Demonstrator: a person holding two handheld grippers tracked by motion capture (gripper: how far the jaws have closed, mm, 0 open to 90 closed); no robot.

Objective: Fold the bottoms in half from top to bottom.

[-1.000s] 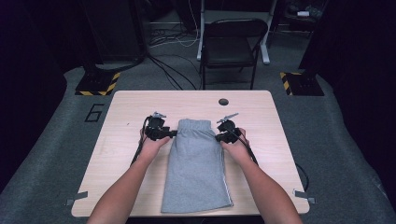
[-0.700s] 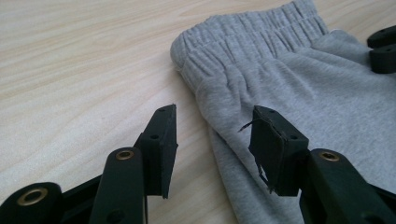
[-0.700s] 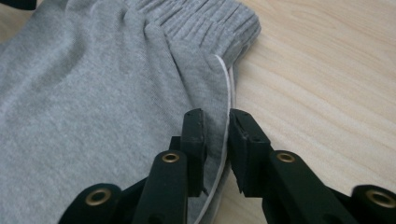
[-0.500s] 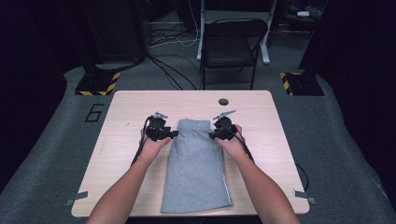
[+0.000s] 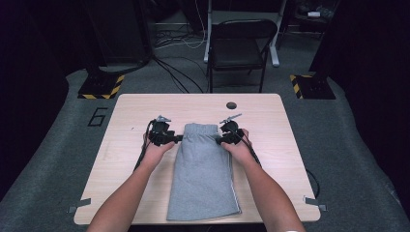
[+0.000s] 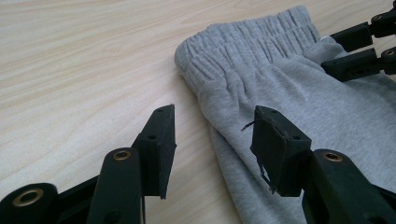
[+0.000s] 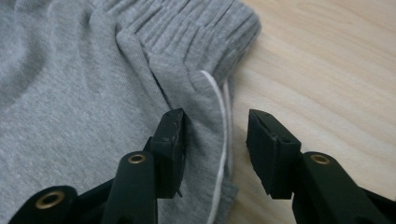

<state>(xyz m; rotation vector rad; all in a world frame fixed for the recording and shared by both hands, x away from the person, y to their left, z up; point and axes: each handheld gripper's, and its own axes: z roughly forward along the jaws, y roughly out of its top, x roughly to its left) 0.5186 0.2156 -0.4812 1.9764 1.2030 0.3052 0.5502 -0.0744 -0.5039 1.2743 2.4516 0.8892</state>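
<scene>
Right tool (image 5: 223,138) has just been opening, its jaws now apart astride the shorts' (image 5: 203,174) white-piped right edge; left tool (image 5: 174,139) gapes wide at the left edge. Folded lengthwise mid-desk (image 5: 121,159), the shorts likely await another fold, waistband toward hem.

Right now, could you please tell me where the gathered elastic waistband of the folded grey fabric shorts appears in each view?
High view: waistband at centre, between both grippers.
Left gripper view: waistband upper middle, beyond the jaws.
Right gripper view: waistband along the top edge.
Shared landmark: light wooden table beside it.
</scene>
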